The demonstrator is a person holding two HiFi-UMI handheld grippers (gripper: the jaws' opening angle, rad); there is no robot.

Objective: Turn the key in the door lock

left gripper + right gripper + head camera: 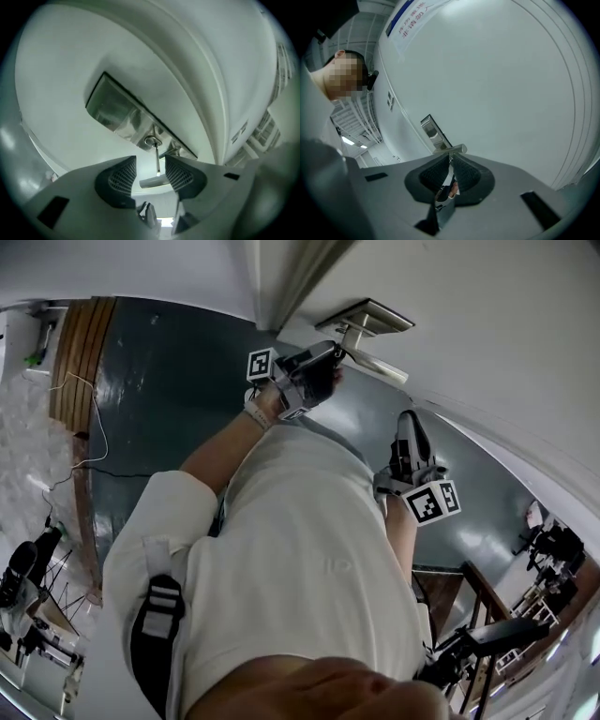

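A metal lock plate (112, 108) sits on the white door (61, 70). A thin key (156, 155) sticks out of its round keyhole (152, 141). My left gripper (150, 165) is open, one ribbed pad on each side of the key, and neither pad presses on it. The lever handle (152, 182) shows low between the jaws. In the head view the left gripper (314, 371) is up at the lock plate (375, 313) and handle (377, 364). My right gripper (412, 451) hangs lower and away from the door hardware. Its pads (451, 160) are shut with nothing between them, and the handle (451, 150) lies beyond them.
A dark floor (159, 381) spreads below, with a wooden board (80, 352) and a cable (94, 442) at the left. Tripods and gear stand at the lower left (28, 596) and lower right (506, 634). A printed sign (412, 18) is on the door.
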